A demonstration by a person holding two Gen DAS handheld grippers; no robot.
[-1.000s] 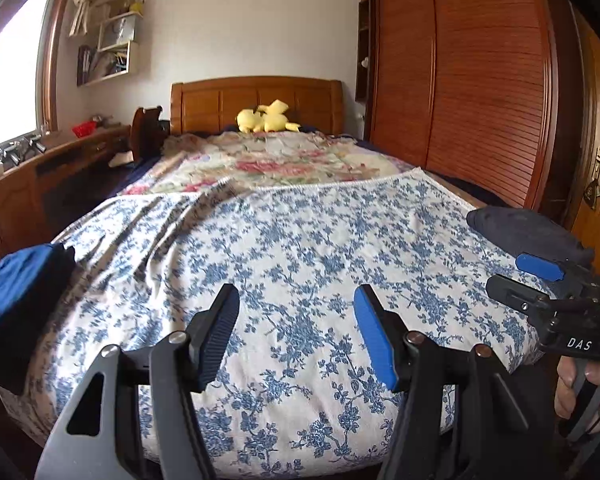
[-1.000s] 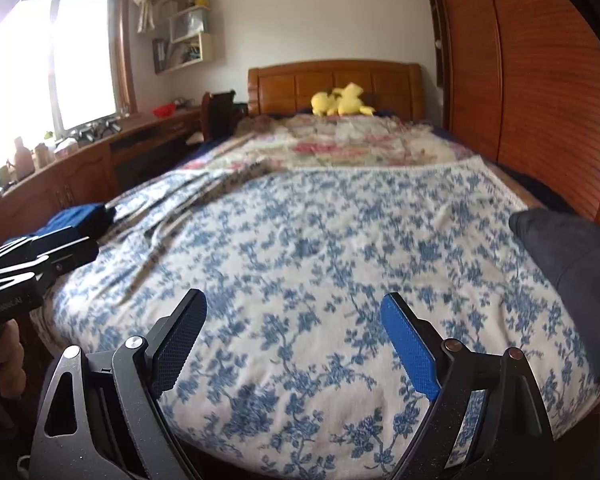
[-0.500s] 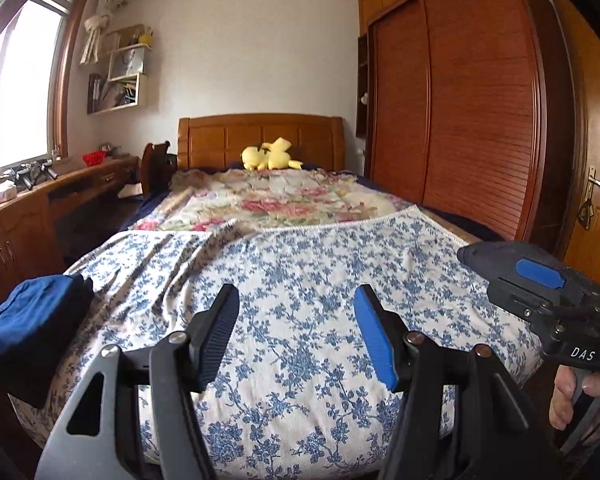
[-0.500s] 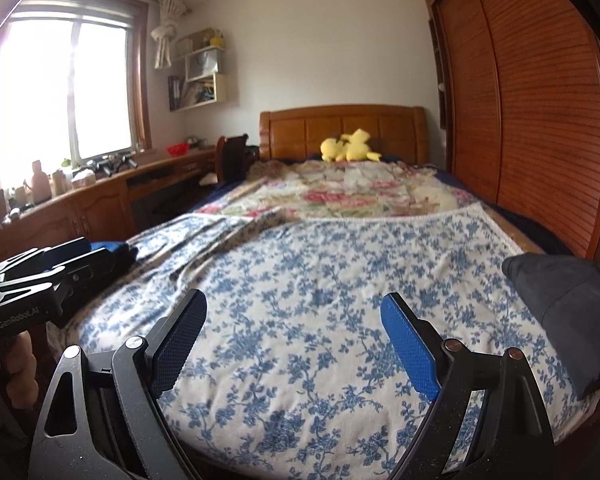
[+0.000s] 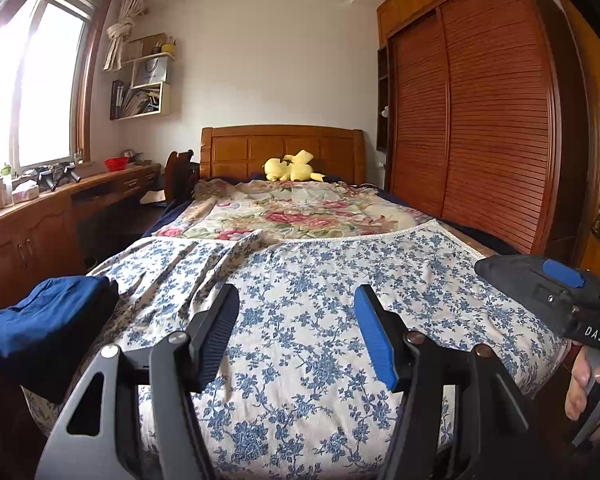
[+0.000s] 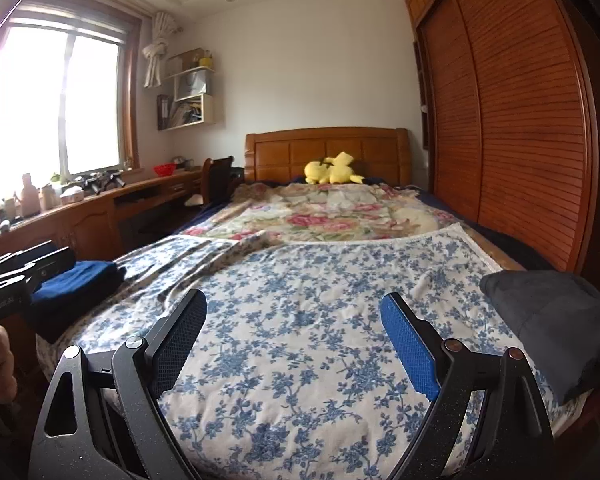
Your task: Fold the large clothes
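A folded blue garment [image 5: 40, 320] lies at the bed's near left corner; it also shows in the right wrist view [image 6: 76, 280]. A folded dark grey garment [image 6: 548, 320] lies at the near right corner. My left gripper [image 5: 296, 320] is open and empty above the foot of the bed. My right gripper [image 6: 294, 332] is open and empty, also above the foot of the bed. The right gripper's body [image 5: 560, 300] shows at the right of the left wrist view and hides the grey garment there.
A blue-flowered sheet [image 5: 320, 288] covers the near half of the bed, a rose-patterned blanket [image 5: 292, 212] the far half. A yellow plush toy [image 5: 292, 166] sits by the headboard. A wooden desk [image 5: 40, 220] runs along the left, a slatted wardrobe [image 5: 480, 120] along the right.
Both grippers have tilted upward and drawn back a little, so the views show more wall and ceiling. Both stay open and empty. The garments have not moved.
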